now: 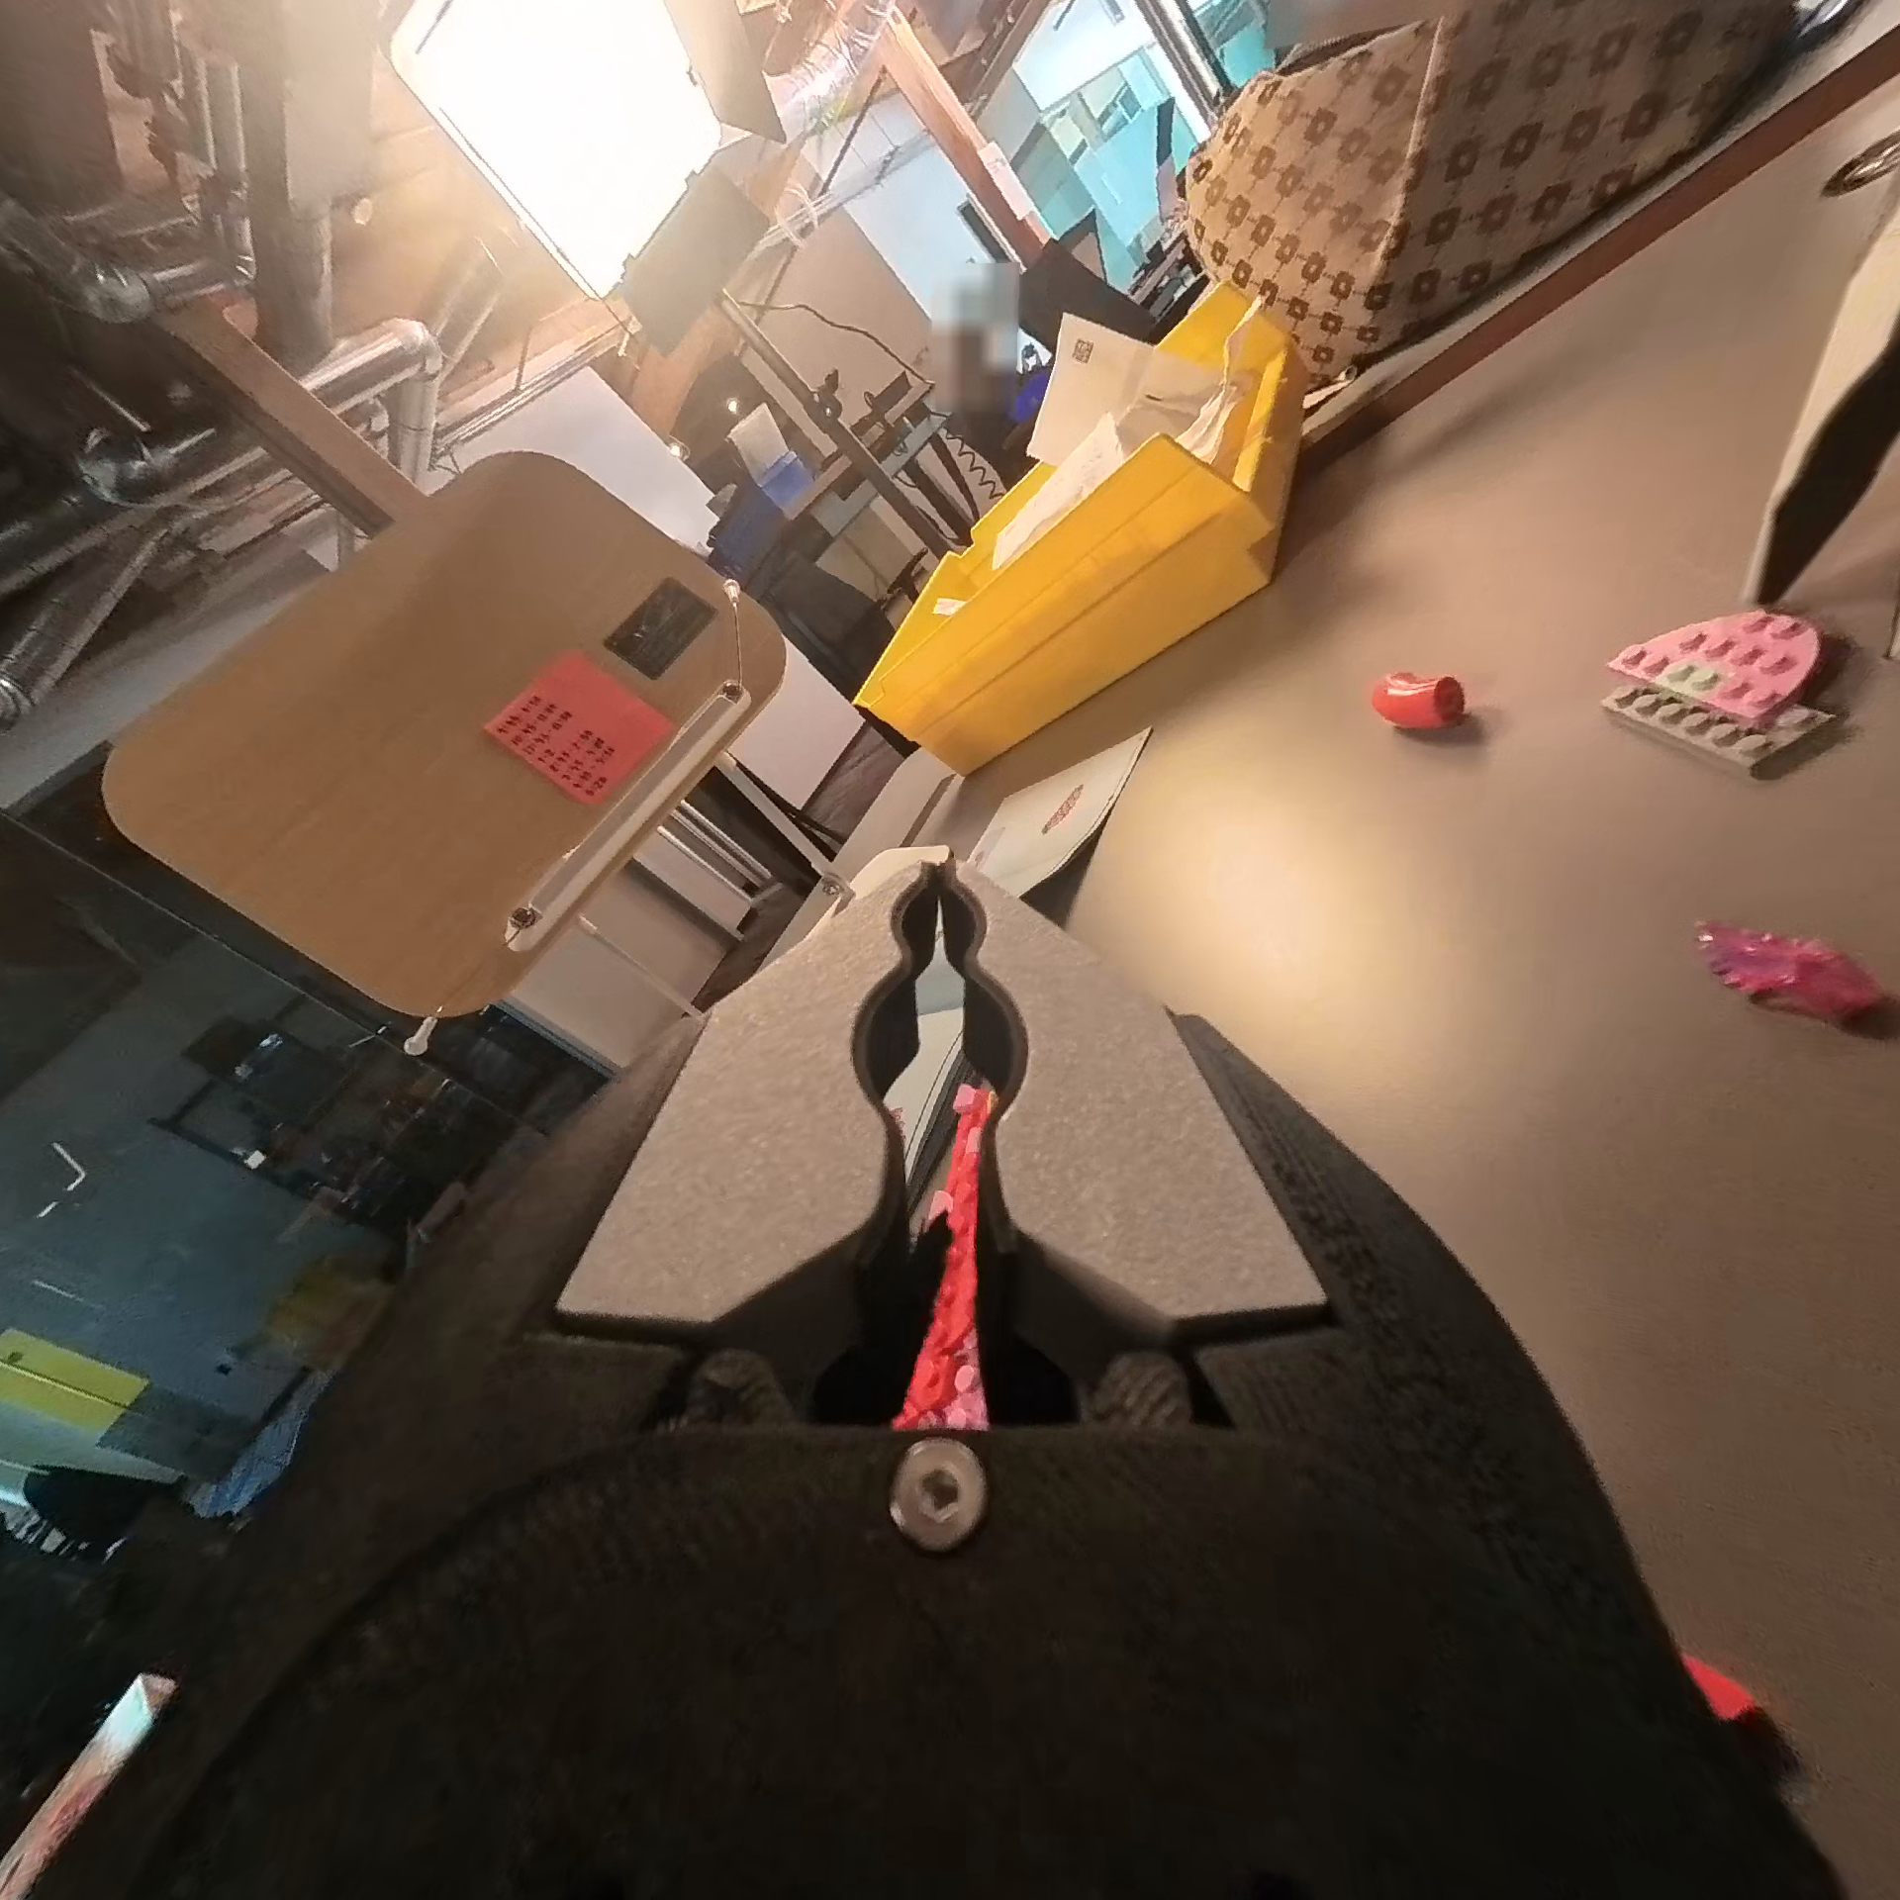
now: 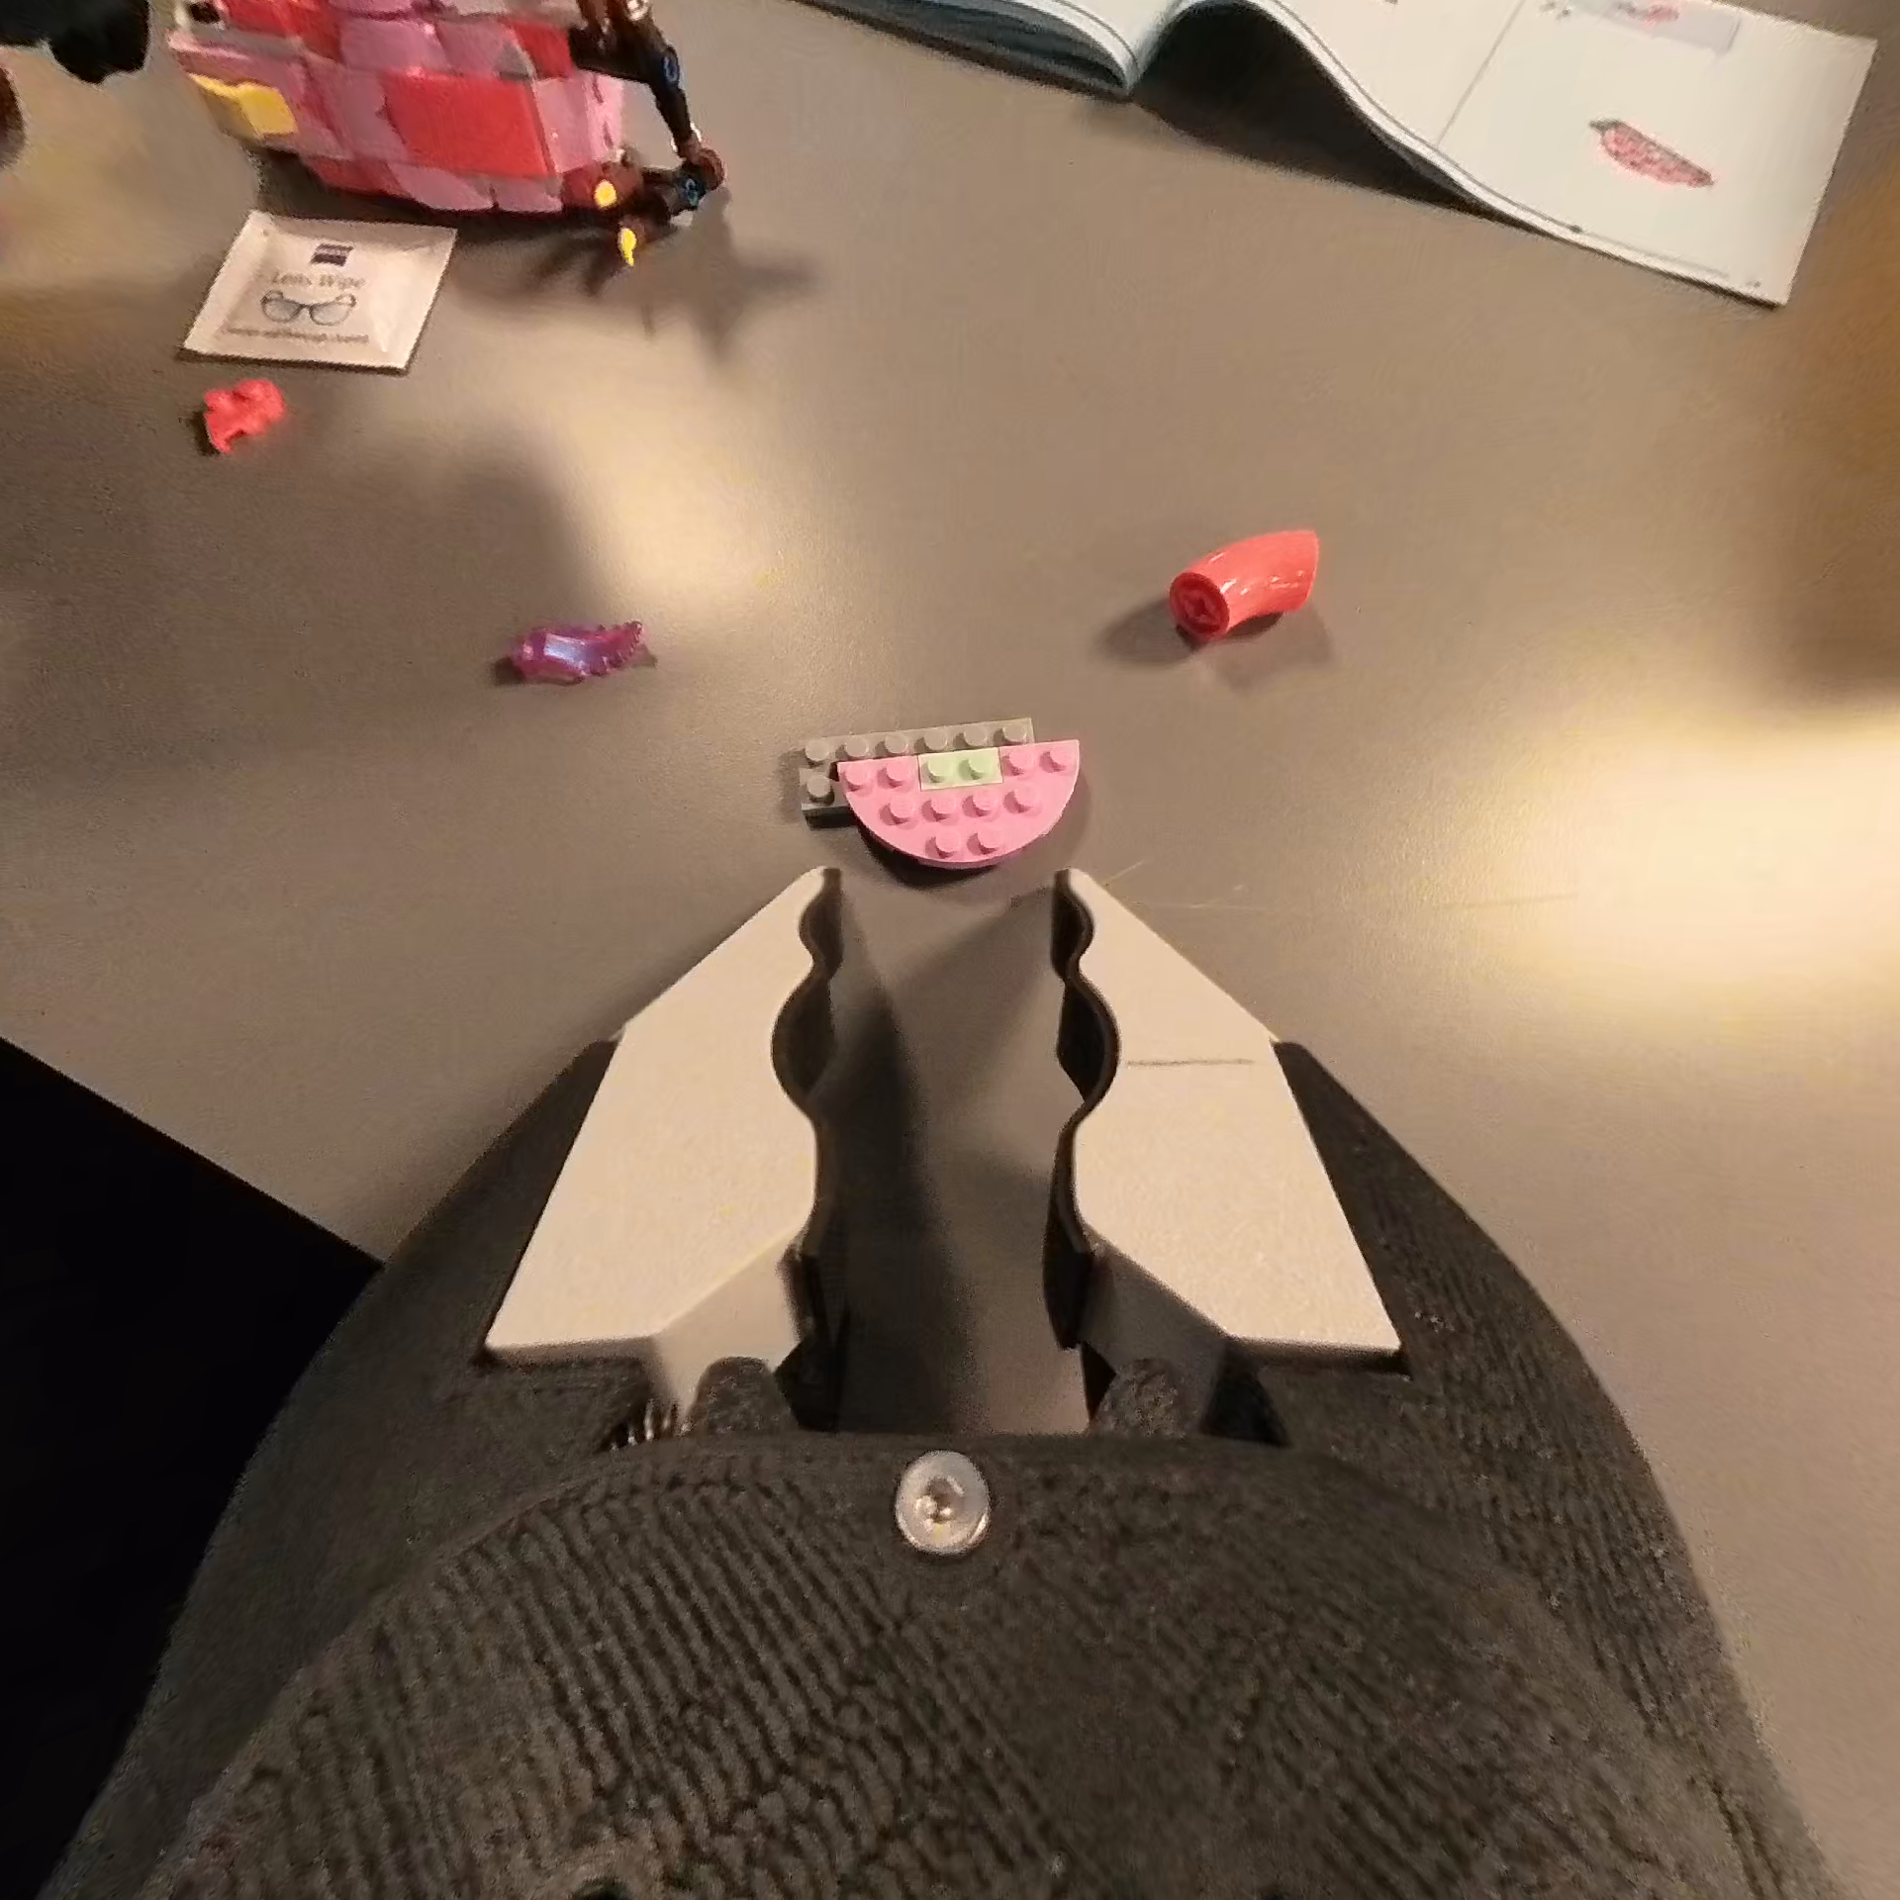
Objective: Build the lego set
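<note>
Pink half-round plate (image 2: pixel 961 807): I see it just ahead of my right gripper (image 2: pixel 946 884), fingers spread, empty.
Left gripper (image 1: pixel 938 874): tips pressed together, seemingly on nothing.

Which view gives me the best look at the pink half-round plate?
The right wrist view: the pink half-round plate lies just ahead of the open right gripper, sharp, with studs, green tile and grey plate underneath all visible. The left wrist view shows it only small and tilted near the right edge.

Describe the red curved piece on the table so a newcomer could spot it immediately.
On the grey table, look past the pink half-round plate toward the open booklet. The horn lies between them, alone. It is glossy red, smooth and tapered, without studs.
</note>
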{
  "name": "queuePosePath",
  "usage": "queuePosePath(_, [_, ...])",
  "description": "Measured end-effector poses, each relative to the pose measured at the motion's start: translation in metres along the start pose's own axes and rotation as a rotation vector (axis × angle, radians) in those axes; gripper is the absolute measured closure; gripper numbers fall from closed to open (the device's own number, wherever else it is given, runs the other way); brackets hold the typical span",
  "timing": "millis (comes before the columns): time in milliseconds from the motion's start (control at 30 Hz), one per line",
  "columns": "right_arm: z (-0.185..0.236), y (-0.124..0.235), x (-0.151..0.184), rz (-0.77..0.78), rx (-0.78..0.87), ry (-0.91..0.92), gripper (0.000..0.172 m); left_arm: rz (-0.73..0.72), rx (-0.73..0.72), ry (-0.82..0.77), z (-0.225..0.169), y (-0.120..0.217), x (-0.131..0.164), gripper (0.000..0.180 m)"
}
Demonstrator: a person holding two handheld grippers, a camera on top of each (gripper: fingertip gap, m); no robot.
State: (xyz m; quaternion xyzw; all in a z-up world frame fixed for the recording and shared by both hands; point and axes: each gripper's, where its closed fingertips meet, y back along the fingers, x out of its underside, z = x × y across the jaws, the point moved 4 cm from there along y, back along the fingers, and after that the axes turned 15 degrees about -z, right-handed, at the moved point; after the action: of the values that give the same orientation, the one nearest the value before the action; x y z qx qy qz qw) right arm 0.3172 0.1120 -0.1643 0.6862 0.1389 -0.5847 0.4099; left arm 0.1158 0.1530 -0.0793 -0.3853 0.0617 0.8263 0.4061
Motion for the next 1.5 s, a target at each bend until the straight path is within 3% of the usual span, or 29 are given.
queuePosePath(200, [0.019,-0.001,-0.001,0.042,-0.055,0.027,0.138,0.001,0.001,0.0,0.0,0.0,0.0,0.18])
queuePosePath(433, [0.045,-0.01,-0.006,-0.059,-0.152,0.105,0.14,0.007,0.011,-0.005,-0.002,-0.001,0.002,0.18])
queuePosePath(700, [0.024,-0.004,-0.01,-0.105,-0.038,0.255,0.137,0.012,0.018,-0.003,-0.003,-0.002,0.003,0.18])
queuePosePath(900, [0.013,-0.001,-0.006,-0.09,0.01,0.175,0.137,0.018,0.024,-0.005,-0.005,-0.002,0.004,0.18])
queuePosePath(1167, [0.021,-0.005,-0.002,-0.022,-0.053,0.035,0.144,0.023,0.031,-0.01,-0.006,-0.003,0.005,0.18])
queuePosePath(1500, [0.033,-0.026,-0.012,-0.005,-0.091,0.011,0.143,0.025,0.039,-0.017,-0.007,-0.003,0.004,0.18])
